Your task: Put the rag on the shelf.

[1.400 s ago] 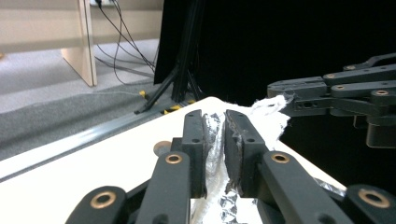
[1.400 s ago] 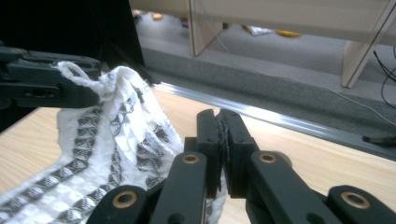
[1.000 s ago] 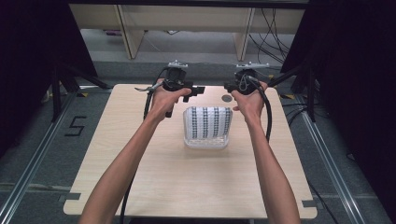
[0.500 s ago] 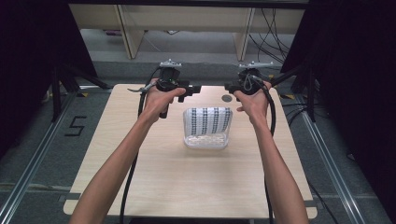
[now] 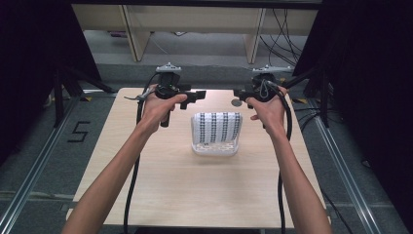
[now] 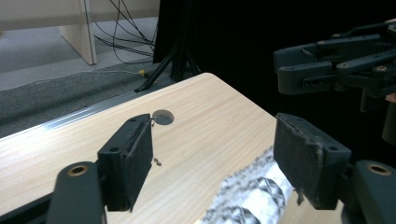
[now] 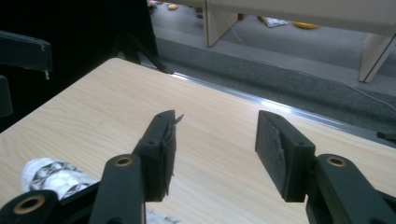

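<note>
The folded cloth (image 5: 217,128), white w/ black patterned stripes, lies flat near the middle of the table (image 5: 185,195), a bit toward the far edge. It seems to rest on or wrap a white lattice-looking piece at its near edge; can't tell which. The left gripper view catches one corner of the cloth (image 6: 252,191), blurred, below and btwn the jaws.

Handling, as a judgement: prob. light, soft, limp. It'll sag and unfold if lifted by one point, not fragile, not slippery on the rubber pads. Best hold looks like a pinch on an edge or corner, one gripper per side, so the fabric stays taut. A grab at the centre would likely just bunch it.

Outward from the cloth: the left gripper (image 5: 195,96) hangs just beyond its far-left corner, above the table, jaws spread wide, nothing btwn them. The right gripper (image 5: 239,92) hangs beyond the far-right corner, jaws also spread apart and empty. Both point inward, toward each other, clear of the cloth.

A small round hole (image 5: 236,103) in the table sits just past the cloth's far-right corner, under the right gripper. Beyond the table: grey floor, cables, pale furniture legs.
</note>
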Tool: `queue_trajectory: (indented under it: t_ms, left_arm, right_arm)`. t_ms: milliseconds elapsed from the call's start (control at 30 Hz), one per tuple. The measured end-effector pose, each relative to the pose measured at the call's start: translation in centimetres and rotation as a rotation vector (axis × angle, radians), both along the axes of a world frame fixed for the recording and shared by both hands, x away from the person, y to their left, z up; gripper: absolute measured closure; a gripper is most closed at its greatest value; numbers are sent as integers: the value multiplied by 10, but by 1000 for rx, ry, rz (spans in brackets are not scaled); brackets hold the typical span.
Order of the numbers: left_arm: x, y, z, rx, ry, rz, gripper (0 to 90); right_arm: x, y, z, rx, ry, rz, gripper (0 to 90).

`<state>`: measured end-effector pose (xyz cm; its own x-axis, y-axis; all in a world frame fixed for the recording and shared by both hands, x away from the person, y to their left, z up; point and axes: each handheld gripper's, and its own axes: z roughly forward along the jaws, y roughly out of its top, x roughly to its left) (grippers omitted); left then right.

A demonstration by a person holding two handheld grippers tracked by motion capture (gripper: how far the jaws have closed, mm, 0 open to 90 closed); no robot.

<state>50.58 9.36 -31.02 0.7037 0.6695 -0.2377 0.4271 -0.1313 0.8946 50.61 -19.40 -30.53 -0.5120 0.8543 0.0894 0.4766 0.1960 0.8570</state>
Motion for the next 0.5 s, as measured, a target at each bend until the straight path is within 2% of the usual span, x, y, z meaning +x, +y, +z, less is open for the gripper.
queue_trajectory:
  t_ms: [133, 167, 267, 367, 467, 500]
  left_arm:
    - [-8, 1, 1, 4, -4, -8, 256]
    - [-11, 2, 2, 15, -4, -5, 242]
    - [-19, 5, 3, 4, -7, -2, 231]
    - [-25, 8, 4, -18, -5, -17, 215]
    - [-38, 10, 5, 9, -14, -17, 203]
    - [-38, 10, 5, 9, -14, -17, 197]
  right_arm:
    - [-7, -1, 2, 15, 13, -1, 447]
    - [-9, -2, 4, -4, -6, 6, 438]
    - [-12, -2, 5, 17, 1, 9, 433]
    - [-19, -2, 9, 8, -11, 31, 418]
    - [-26, -2, 11, 15, -13, 37, 408]
    - [-26, -2, 11, 15, -13, 37, 408]
